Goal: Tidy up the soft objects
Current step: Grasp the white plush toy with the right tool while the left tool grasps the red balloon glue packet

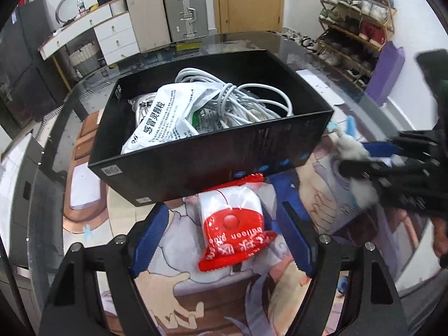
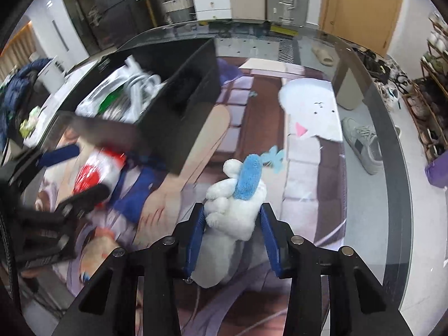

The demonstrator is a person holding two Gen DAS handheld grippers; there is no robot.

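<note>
Left gripper [image 1: 221, 238] spread wide over a red-and-white packet [image 1: 233, 224] lying on the picture mat [image 1: 196, 294], blue pads [image 1: 148, 235] clear of it on both sides. Just beyond the packet, an open black box [image 1: 252, 151] holding a white printed bag [image 1: 165, 114] and a coil of white cable [image 1: 240, 98]. At the right edge, blurred, the right gripper [image 1: 361, 156] around a white plush toy [image 1: 352, 145], near the box's right corner.
</note>
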